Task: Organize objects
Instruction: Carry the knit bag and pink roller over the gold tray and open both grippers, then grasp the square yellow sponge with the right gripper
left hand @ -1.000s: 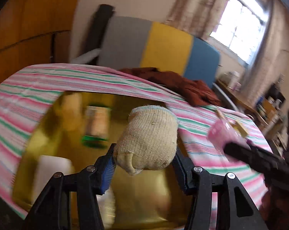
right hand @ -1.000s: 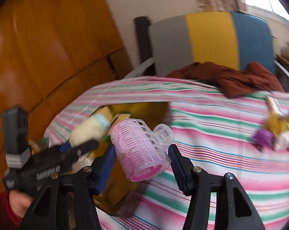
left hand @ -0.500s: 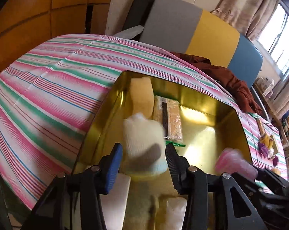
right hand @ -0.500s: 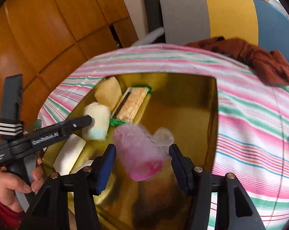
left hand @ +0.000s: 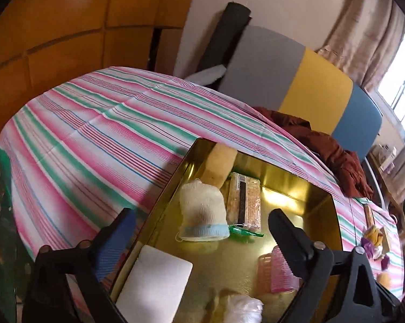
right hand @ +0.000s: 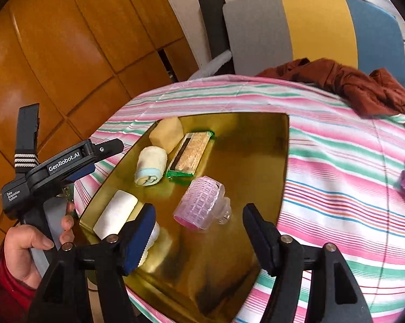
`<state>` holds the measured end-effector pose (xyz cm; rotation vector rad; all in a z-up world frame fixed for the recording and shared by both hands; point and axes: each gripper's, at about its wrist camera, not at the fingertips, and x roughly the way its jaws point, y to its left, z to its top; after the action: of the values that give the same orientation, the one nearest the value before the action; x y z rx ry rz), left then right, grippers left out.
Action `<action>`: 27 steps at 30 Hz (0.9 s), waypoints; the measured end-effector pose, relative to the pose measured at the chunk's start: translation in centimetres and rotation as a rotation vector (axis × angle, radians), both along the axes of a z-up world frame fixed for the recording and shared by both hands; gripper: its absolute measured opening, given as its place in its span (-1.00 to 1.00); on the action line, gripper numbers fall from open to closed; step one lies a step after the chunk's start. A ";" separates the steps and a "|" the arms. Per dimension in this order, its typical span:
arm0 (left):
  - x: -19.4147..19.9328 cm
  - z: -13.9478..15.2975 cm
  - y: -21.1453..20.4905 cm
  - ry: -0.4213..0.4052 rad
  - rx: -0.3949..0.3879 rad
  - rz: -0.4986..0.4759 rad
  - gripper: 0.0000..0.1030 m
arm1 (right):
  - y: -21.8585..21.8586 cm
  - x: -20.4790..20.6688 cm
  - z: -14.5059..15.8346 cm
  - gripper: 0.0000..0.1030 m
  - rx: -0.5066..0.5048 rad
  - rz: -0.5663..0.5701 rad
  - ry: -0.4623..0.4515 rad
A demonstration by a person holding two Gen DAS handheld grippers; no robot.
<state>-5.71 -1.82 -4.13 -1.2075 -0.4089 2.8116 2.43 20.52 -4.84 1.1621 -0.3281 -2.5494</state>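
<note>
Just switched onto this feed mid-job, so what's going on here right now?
A person is sorting small items into a gold tray on a striped tablecloth. Both tools are open and empty: the left tool is above a rolled sock, the right tool just behind a pink hair roller. Both items lie in the tray, alongside a sponge, a snack bar and a white block. More small items wait on the cloth outside the tray.

I see right gripper [right hand: 199, 232] jaws spread wide, empty, above gold metal tray [right hand: 256, 134]. Pink plastic hair roller [right hand: 199, 206] lies in tray; rolled cream sock with blue cuff [right hand: 151, 169] beside green-wrapped cracker pack [right hand: 190, 154]. Left gripper [right hand: 95, 156] at tray's left edge.
</note>
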 end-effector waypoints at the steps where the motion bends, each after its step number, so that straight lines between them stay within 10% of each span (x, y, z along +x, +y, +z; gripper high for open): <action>1: 0.3 0.2 0.3 0.004 -0.003 0.003 0.96 | 0.1 0.3 0.3 0.33 -0.003 0.001 0.009; 27: 9.7 3.1 18.1 0.079 -0.039 -0.435 1.00 | 17.2 9.7 0.2 0.39 0.059 -0.410 0.068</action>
<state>3.98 16.28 -1.07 -1.0361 -0.0728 2.4890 12.11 37.71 -4.60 1.1203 -0.5253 -2.9598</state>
